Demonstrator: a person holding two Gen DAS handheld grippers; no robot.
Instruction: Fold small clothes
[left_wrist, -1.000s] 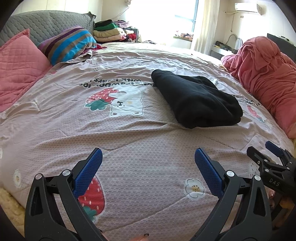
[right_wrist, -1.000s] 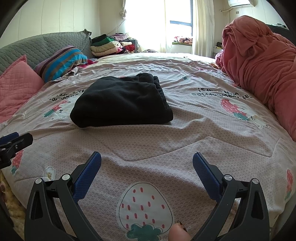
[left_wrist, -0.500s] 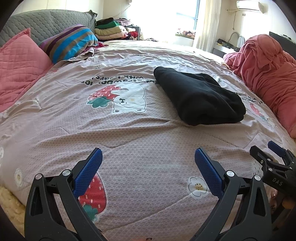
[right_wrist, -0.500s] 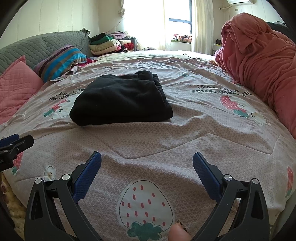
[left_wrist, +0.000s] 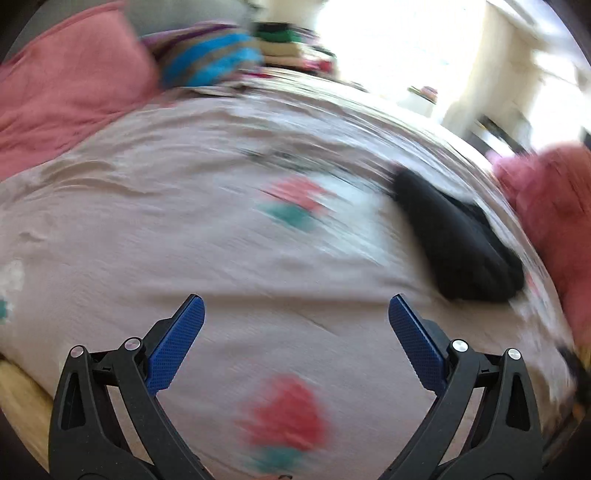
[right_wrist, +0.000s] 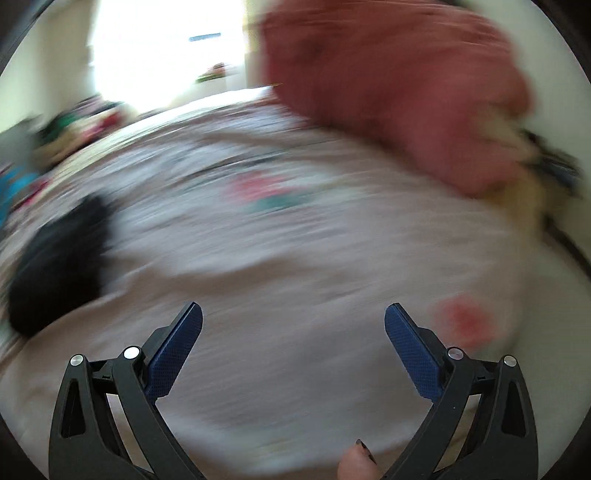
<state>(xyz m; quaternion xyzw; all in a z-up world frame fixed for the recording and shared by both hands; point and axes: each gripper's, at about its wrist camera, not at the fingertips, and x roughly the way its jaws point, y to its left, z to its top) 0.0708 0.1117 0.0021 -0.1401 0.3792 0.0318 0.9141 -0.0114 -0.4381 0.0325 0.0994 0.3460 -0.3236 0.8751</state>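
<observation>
Both views are pretty smeared with motion blur, so fine detail is hard to read. The left gripper (left_wrist: 295, 314) has its blue-padded jaws spread wide with nothing between them, just bedspread (left_wrist: 184, 221) showing in the gap. Same deal with the right gripper (right_wrist: 293, 321): jaws wide apart, nothing held, pinkish-grey cover underneath.

The folded black garment (left_wrist: 458, 240) lies on the bedspread, off to the right and further back in the left wrist view, well apart from the left tongs. In the right wrist view the same black bundle (right_wrist: 55, 266) sits at the far left edge, also well clear of the right tongs. Looks like a compact dark lump, but with the blur I can't tell how neat the folds are.

Around it: a big pink quilted pillow (left_wrist: 66, 85) at the upper left, a striped blue and purple cushion (left_wrist: 210, 62) next to it, and a stack of folded clothes (left_wrist: 284, 44) behind that near the bright window. A heap of reddish-pink blanket (right_wrist: 399, 85) fills the upper right of the right wrist view, resting along the bed's right side. Blurry strawberry prints (left_wrist: 288, 417) dot the cover. A fingertip (right_wrist: 356, 461) pokes in at the bottom of the right wrist view
</observation>
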